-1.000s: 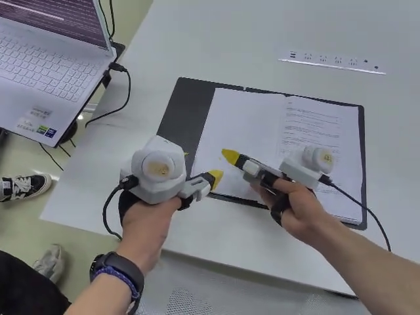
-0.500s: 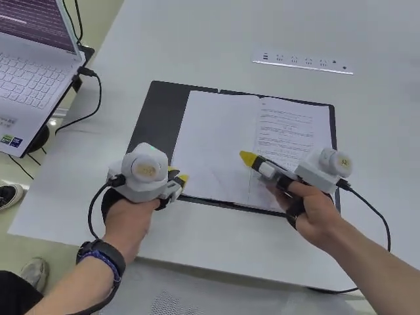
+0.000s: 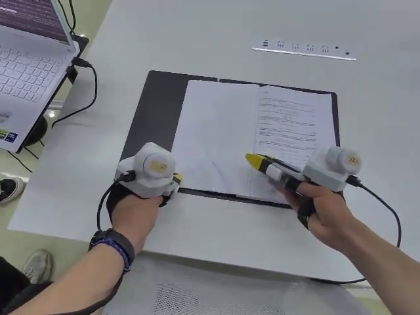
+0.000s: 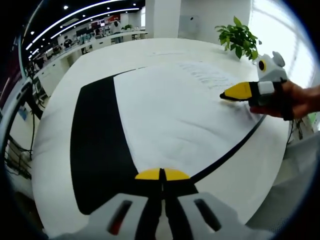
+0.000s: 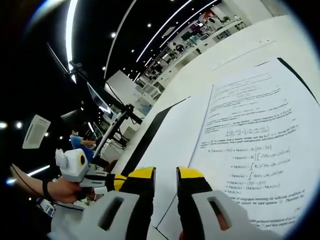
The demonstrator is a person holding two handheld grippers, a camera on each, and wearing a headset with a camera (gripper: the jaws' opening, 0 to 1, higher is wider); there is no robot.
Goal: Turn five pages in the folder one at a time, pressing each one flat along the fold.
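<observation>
The folder [image 3: 154,111] lies open on the white table. A blank turned page [image 3: 216,138] rests on its left half and a printed page [image 3: 295,125] on its right. My right gripper [image 3: 252,160] sits low over the fold near the folder's front edge, its yellow jaws a narrow gap apart with nothing between them [image 5: 165,175]. It also shows beside the printed page as the other gripper [image 4: 240,91]. My left gripper [image 3: 176,180] is at the folder's front left edge with its jaws shut and empty [image 4: 161,174], above the black cover [image 4: 97,150].
A laptop [image 3: 26,65] stands at the far left with a black cable [image 3: 85,85] running toward the table. A power strip [image 3: 305,51] is set into the table behind the folder. The table's front edge [image 3: 216,252] runs close under both hands.
My right gripper has slid right from the blank page to the fold. My left gripper has drawn back to the folder's front left edge. The head camera has shifted too.
</observation>
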